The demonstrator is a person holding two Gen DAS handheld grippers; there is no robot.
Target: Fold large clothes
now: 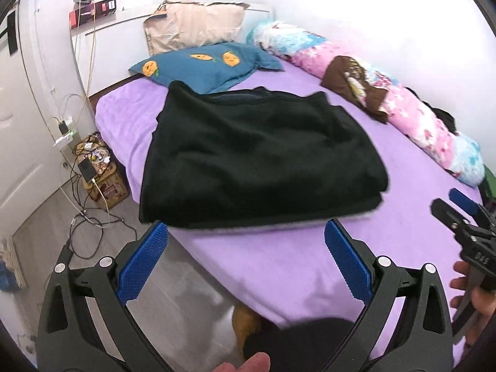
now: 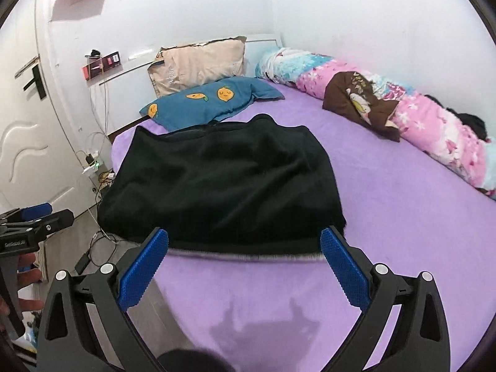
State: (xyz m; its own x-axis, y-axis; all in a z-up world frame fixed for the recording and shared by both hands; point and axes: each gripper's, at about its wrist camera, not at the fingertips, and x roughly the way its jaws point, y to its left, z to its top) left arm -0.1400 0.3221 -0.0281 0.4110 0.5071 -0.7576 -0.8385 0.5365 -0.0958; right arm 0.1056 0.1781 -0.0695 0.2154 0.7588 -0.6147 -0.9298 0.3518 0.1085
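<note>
A large black garment (image 1: 260,158) (image 2: 223,183) lies folded in a thick rectangle on the purple bed sheet (image 1: 294,263) (image 2: 403,217), near the bed's left side. A pale lining edge shows along its near hem. My left gripper (image 1: 246,229) hovers open just short of that hem, blue pads wide apart, nothing between them. My right gripper (image 2: 245,237) is also open just before the hem and holds nothing. Each gripper appears in the other's view: the right gripper (image 1: 462,210) at the right edge, the left gripper (image 2: 34,217) at the left edge.
A blue pillow (image 1: 204,65) and a beige pillow (image 1: 192,26) lie at the headboard. A long pink and blue bolster (image 1: 403,105) with a brown garment (image 1: 356,83) on it runs along the wall. Cables, chargers and a box (image 1: 102,179) clutter the floor left of the bed.
</note>
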